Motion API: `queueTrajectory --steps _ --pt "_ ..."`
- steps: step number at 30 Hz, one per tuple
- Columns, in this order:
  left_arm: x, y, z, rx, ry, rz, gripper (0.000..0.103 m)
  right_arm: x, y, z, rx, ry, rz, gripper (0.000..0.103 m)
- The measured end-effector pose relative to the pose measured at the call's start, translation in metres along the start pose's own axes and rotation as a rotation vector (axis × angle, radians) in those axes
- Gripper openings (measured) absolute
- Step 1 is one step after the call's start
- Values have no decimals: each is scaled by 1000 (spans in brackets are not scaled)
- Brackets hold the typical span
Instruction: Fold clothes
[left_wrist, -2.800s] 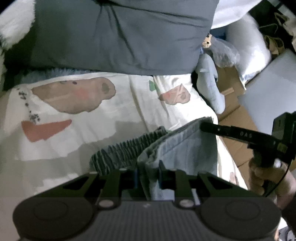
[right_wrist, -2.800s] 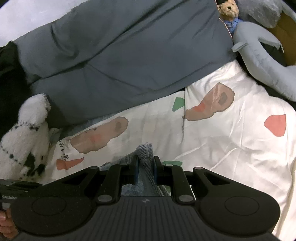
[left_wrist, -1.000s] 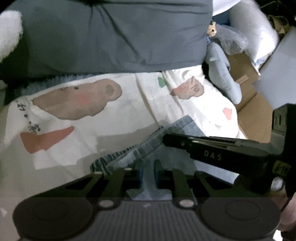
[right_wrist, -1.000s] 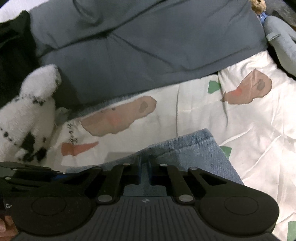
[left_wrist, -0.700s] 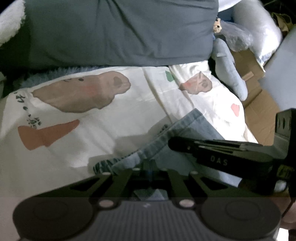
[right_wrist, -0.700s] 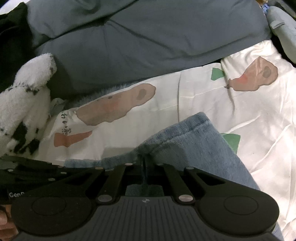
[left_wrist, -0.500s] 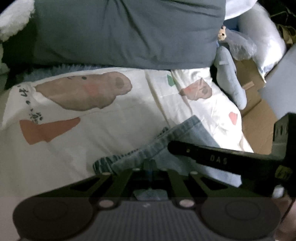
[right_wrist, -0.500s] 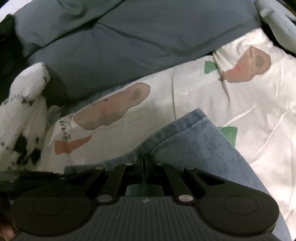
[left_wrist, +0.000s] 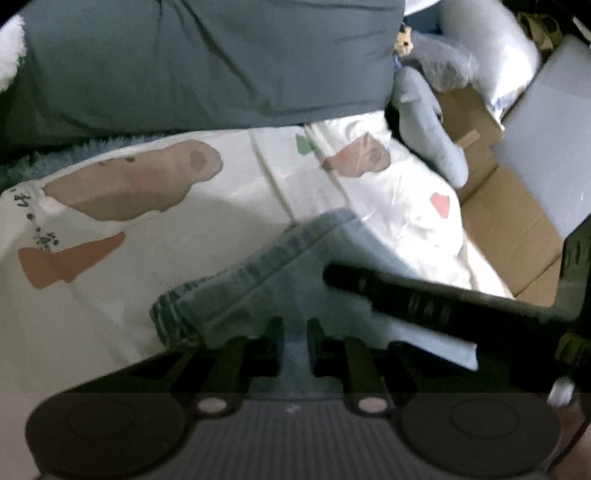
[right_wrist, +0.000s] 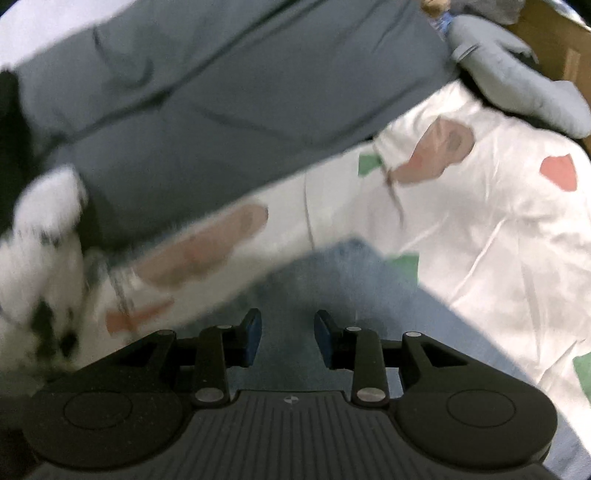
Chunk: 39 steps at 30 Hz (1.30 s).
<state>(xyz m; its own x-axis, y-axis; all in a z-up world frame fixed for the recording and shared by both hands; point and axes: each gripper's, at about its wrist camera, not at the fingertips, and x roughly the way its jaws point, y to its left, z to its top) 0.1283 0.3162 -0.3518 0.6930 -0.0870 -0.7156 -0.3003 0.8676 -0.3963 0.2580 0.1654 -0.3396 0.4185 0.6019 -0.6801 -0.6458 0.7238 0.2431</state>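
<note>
A light blue denim garment (left_wrist: 280, 273) lies folded on the white printed bedsheet (left_wrist: 110, 314), its ribbed edge toward the left. My left gripper (left_wrist: 294, 332) sits low over the garment's near edge, fingers slightly parted with denim showing flat between them. In the right wrist view the denim (right_wrist: 332, 280) spreads under my right gripper (right_wrist: 288, 332), which stands wide open and holds nothing. From the right of the left wrist view, the right gripper (left_wrist: 343, 277) reaches over the garment as a dark bar. Both views are motion-blurred.
A grey duvet (left_wrist: 207, 62) bulks across the back of the bed. A white plush with black spots (right_wrist: 40, 258) sits at the left. A pale blue plush (right_wrist: 517, 74) and a cardboard box (left_wrist: 509, 221) are off the bed's right side.
Both grippers were shut on the denim half a second ago; both have let go and parted their fingers. The garment now lies flat on the sheet. The right wrist view has swung.
</note>
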Motion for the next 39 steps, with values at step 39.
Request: queueTrajectory --steps 39 --pt "-14 -53 -38 163 137 -33 21 -102 -80 -84 -306 316 -70 38"
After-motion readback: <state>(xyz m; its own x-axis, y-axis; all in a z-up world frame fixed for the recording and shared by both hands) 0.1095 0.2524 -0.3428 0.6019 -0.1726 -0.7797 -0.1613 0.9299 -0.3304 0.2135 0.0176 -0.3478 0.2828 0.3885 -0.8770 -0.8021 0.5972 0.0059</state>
